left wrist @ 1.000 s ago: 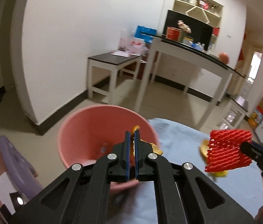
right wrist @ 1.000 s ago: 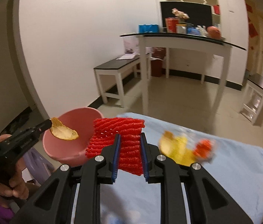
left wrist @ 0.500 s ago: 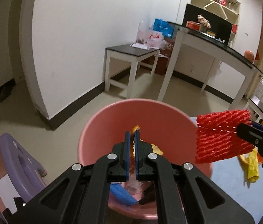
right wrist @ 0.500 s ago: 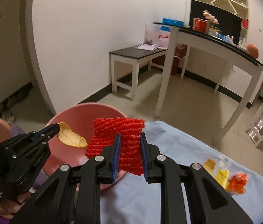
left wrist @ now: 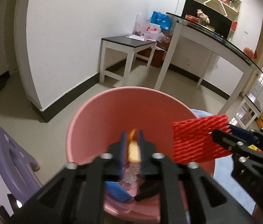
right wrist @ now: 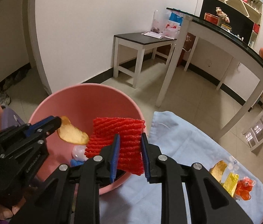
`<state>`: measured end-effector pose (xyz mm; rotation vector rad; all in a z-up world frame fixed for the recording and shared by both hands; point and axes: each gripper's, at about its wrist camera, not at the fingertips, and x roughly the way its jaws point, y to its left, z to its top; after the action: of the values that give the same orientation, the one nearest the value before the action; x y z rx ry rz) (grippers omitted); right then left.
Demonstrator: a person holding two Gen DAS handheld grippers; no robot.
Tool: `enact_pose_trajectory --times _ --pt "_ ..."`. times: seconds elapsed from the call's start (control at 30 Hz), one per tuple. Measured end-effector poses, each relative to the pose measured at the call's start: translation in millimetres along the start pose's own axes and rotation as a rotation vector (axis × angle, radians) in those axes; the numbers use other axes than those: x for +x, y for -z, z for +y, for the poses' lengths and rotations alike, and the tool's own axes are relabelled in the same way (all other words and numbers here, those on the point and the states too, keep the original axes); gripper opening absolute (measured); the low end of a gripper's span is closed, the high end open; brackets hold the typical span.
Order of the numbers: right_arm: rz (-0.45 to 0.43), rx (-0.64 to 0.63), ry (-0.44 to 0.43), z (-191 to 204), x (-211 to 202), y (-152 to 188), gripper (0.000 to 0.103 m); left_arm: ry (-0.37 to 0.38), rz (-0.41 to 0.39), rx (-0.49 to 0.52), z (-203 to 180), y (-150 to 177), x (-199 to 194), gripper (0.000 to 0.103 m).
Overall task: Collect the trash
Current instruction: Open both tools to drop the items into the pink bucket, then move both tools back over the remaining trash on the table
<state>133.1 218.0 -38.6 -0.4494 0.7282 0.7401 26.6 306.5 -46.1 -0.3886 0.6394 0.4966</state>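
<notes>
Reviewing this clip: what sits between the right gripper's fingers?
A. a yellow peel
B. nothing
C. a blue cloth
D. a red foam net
D: the right gripper has the red foam net between its blue pads above the pink bin; the peel hangs at the left gripper.

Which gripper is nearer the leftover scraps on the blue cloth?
Right. The right gripper is at the bucket edge beside the cloth; the left gripper is farther from the scraps.
</notes>
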Motion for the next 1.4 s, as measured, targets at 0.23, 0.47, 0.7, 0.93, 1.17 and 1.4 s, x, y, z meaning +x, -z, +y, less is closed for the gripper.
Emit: enact_pose_trajectory --times 0.23,0.47,0.7,0.93,1.17,1.4 --pt "0.015 0.024 -0.047 -5 6 1 0.032 -0.012 -0.003 0.008 -3 1 2 0.037" --pt "-0.022 0.014 -0.084 -4 -4 0 0.045 -0.012 0.008 0.028 -8 2 4 0.037" --pt "-0.035 0.054 -0.102 -15 -11 5 0.046 -0.004 0.007 0.032 -9 2 4 0.038" --pt "-0.038 0.085 -0.115 -21 -16 8 0.046 -0.005 0.005 0.018 -7 3 2 0.038" --pt "-0.044 0.090 -0.127 -22 -20 10 0.046 -0.004 0.005 0.015 -5 2 2 0.038" --pt "-0.034 0.085 -0.130 -22 -19 11 0.046 -0.003 0.004 0.012 -5 2 2 0.038"
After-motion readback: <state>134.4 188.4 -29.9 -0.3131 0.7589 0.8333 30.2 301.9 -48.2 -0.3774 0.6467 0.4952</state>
